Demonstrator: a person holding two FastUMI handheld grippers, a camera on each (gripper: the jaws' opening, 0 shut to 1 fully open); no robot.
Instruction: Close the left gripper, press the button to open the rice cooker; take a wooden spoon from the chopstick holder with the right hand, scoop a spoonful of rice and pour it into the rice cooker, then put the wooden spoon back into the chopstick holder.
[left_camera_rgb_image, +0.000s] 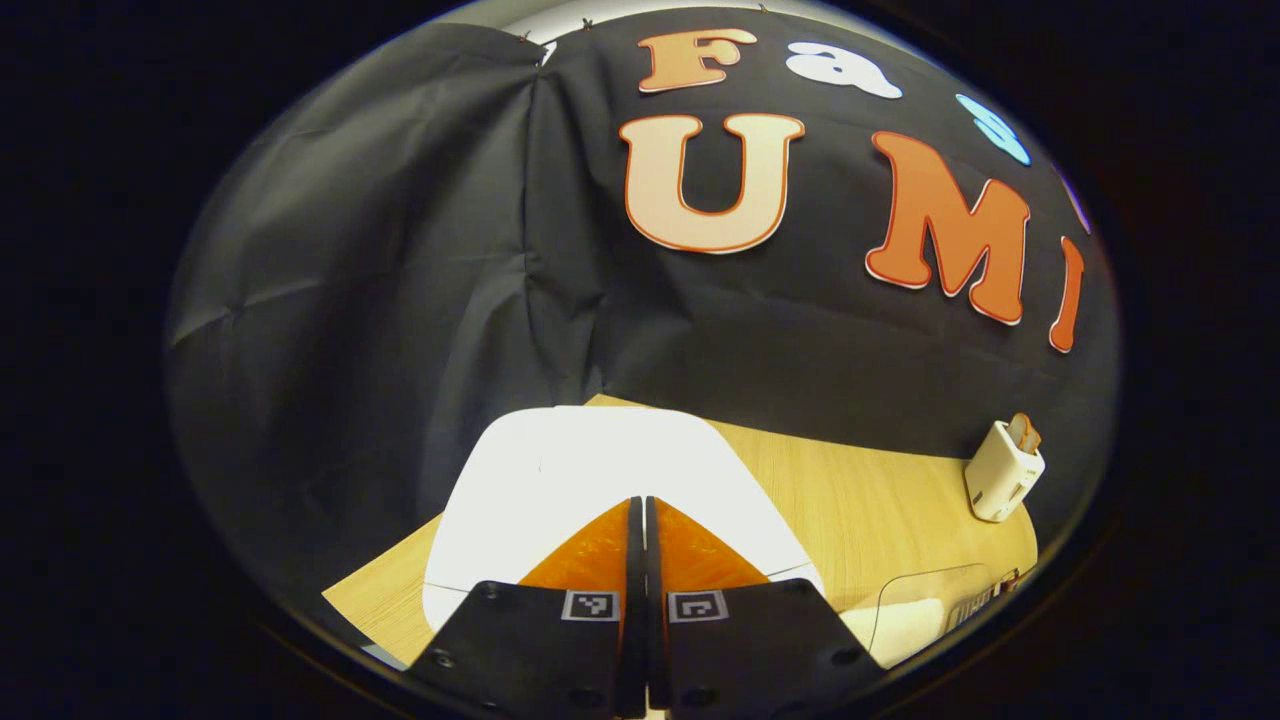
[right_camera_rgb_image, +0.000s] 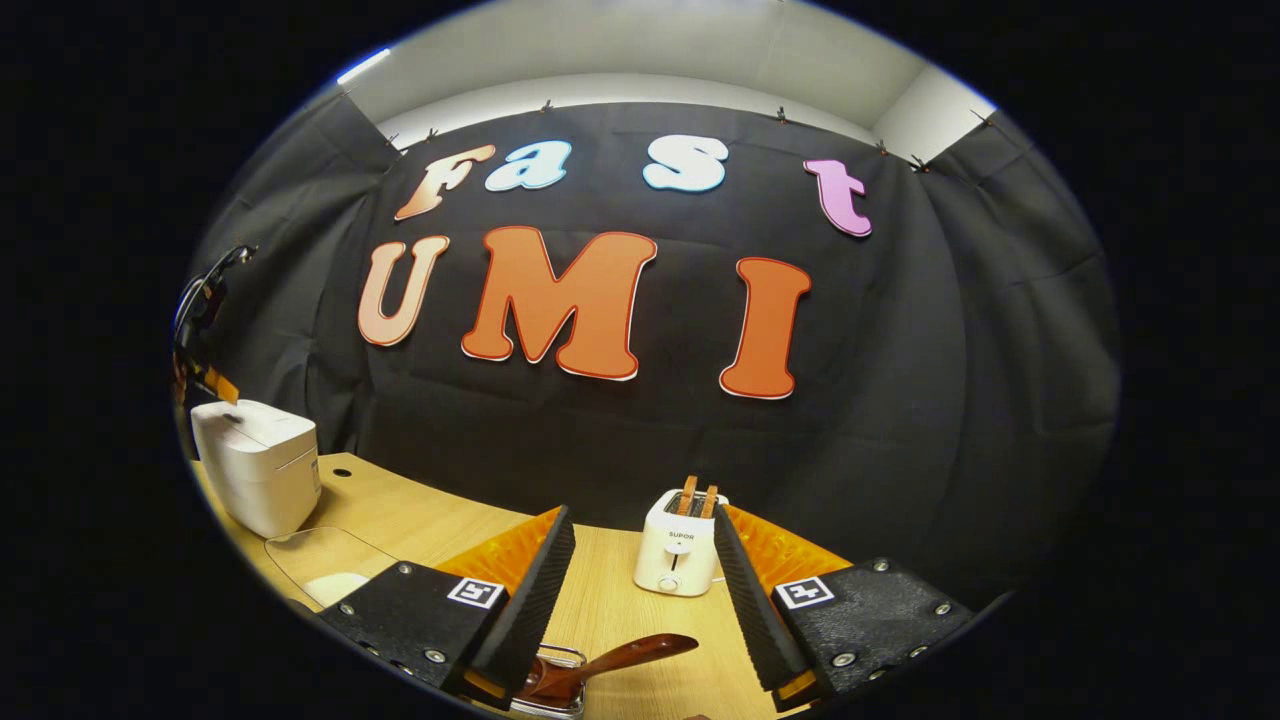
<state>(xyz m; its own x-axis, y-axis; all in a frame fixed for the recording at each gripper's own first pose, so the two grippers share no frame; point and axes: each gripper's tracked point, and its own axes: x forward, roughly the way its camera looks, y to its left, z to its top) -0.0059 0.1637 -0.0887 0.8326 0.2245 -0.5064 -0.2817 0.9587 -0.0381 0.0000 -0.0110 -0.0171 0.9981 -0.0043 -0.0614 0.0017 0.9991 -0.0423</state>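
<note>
The left tongs (left_camera_rgb_image: 640, 520) are seen fully closed in the left gripper view, the two fingers pressed flat together with nothing between them. They are held just above the white rice cooker (left_camera_rgb_image: 600, 470), whose lid is down; the joined tips point along the middle of the lid toward its far edge. The button itself cannot be made out, the lid being washed out by glare. In the right gripper view the same rice cooker (right_camera_rgb_image: 258, 462) stands far to the left on the wooden surface (right_camera_rgb_image: 610, 590), with the left tongs (right_camera_rgb_image: 200, 330) and part of the hand holding them hovering over its top. The pressing step is judged to be at hand and not yet done.

To the right of the cooker a clear container (right_camera_rgb_image: 325, 568) with something white in it, probably the rice, is set on the surface. Further right, the right tongs (right_camera_rgb_image: 640, 590) are held wide open and empty. Just below them, close to their left finger, a wooden spoon (right_camera_rgb_image: 610, 660) is seen with its long axis running from the lower left up to the right, its lower end resting in a wire holder (right_camera_rgb_image: 555, 690), taken to be the chopstick holder. The spoon lies much nearer the right tongs than the left. Beyond the gap of the right tongs a white toaster (right_camera_rgb_image: 678, 555) stands, well apart from the cooker.
</note>
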